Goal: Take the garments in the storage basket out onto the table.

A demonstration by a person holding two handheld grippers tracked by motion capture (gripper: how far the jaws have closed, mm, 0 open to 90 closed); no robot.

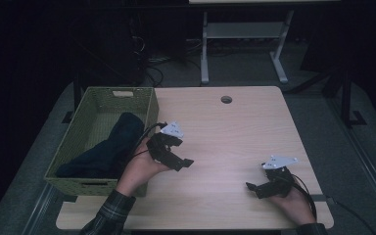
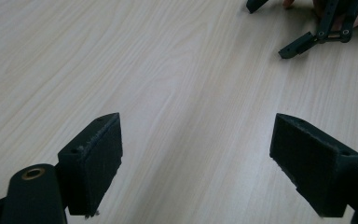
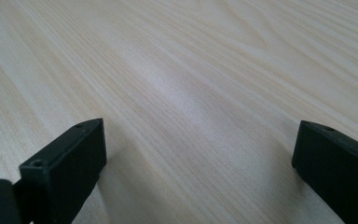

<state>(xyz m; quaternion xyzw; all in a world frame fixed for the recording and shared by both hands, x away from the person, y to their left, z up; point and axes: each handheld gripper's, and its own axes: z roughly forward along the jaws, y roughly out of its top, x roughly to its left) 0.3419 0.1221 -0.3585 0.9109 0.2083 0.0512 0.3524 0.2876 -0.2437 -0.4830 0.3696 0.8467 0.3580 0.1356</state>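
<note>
While nothing is gripped, the high view has the left claw (image 1: 178,155) just right of the basket (image 1: 149,105), jaws spread and empty, hand low over the bench (image 1: 235,132). Dark cloth (image 1: 108,147) lies inside the basket, draped along its length, one end up against the right wall. Likely dropped in there, job looks done or near done; the left claw sits close to the basket but is aimed away from it toward mid-bench. Right claw (image 1: 257,188) rests near the front right of the bench, well apart from the basket, jaws open, holding nothing. Looks parked out of the way.

Left gripper view: left claw (image 2: 196,163) wide open, both pads (image 2: 98,163) bare, only wood grain between them. Pads hang just above the bench. The right claw (image 2: 303,44) shows top right, its jaws apart too, empty.

Right gripper view: right claw (image 3: 198,163) wide open, bare bench (image 3: 191,70) between the jaws, low to the surface, nothing within reach. Probably idle since there's nothing on the bench to pick.
</note>
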